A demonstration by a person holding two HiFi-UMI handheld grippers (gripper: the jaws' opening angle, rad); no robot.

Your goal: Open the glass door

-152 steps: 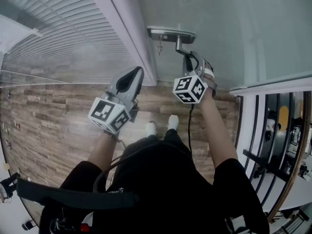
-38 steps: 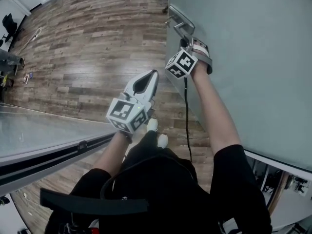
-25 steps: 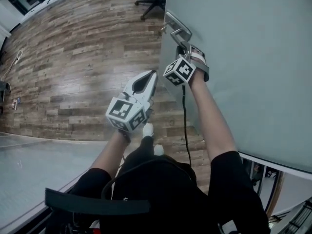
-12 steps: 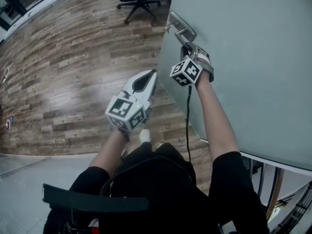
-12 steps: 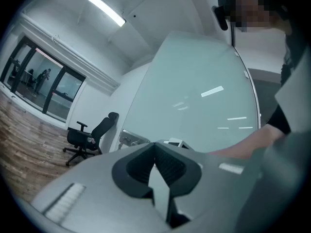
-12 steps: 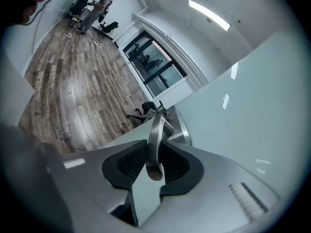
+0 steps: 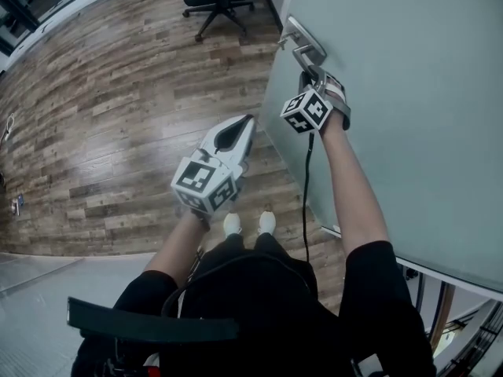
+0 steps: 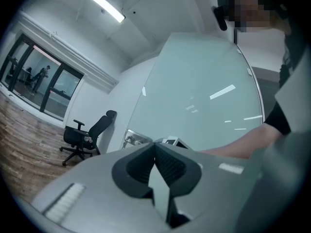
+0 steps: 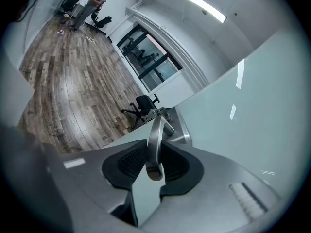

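The glass door (image 7: 409, 93) filled my view from 1 to 4 o'clock. It looked partly open, with more swing left. My right hand-held gripper (image 7: 308, 75) was clamped on its metal handle (image 9: 154, 127). My left hand-held gripper (image 7: 246, 124), at its 8 o'clock, was pinched together, empty. I could read no writing.

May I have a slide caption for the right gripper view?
Right gripper shut on the lever handle of the glass door.
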